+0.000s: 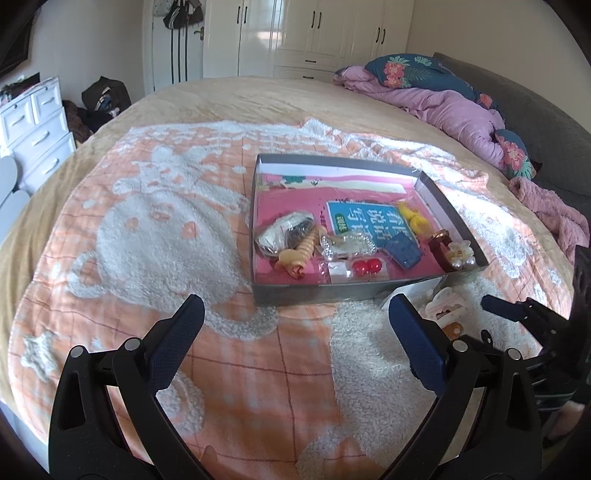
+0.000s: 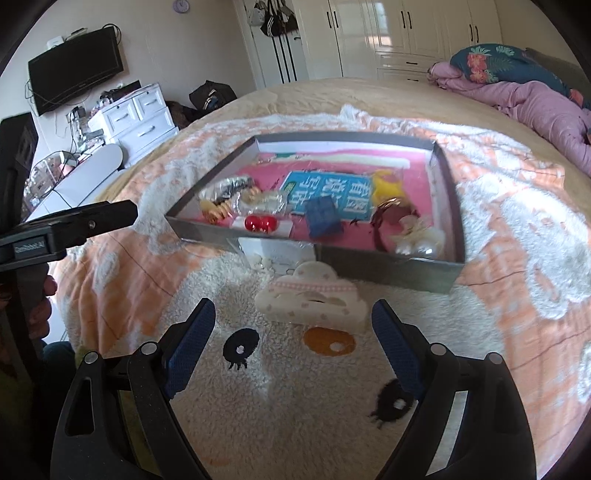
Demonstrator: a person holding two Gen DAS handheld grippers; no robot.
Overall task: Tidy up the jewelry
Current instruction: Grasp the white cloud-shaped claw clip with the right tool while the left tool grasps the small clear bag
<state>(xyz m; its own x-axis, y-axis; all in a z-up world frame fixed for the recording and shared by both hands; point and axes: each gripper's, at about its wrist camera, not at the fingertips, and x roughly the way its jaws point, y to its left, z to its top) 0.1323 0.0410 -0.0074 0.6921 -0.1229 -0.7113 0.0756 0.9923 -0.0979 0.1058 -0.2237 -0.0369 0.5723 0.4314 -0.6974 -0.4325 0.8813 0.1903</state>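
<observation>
A grey shallow box (image 1: 314, 291) (image 2: 384, 273) with a pink floor lies on the blanket and holds several pieces: red bead earrings (image 1: 365, 267) (image 2: 260, 223), a blue card (image 1: 402, 251) (image 2: 323, 218), a spiral hair tie (image 1: 299, 254), a pearl flower clip (image 1: 460, 254) (image 2: 417, 236). A cream cloud-shaped hair claw (image 2: 314, 299) (image 1: 441, 304) lies on the blanket in front of the box, with a clear packet (image 2: 273, 254) behind it. My right gripper (image 2: 293, 334) is open, its jaws either side of the claw, just short of it. My left gripper (image 1: 295, 321) is open and empty, left of the claw.
The bed is wide, covered by an orange and white fleece blanket (image 1: 166, 229). A pink duvet and floral pillow (image 1: 443, 92) lie at the far right. A white drawer unit (image 1: 33, 129) stands off the left side. White wardrobes (image 1: 314, 33) line the back wall.
</observation>
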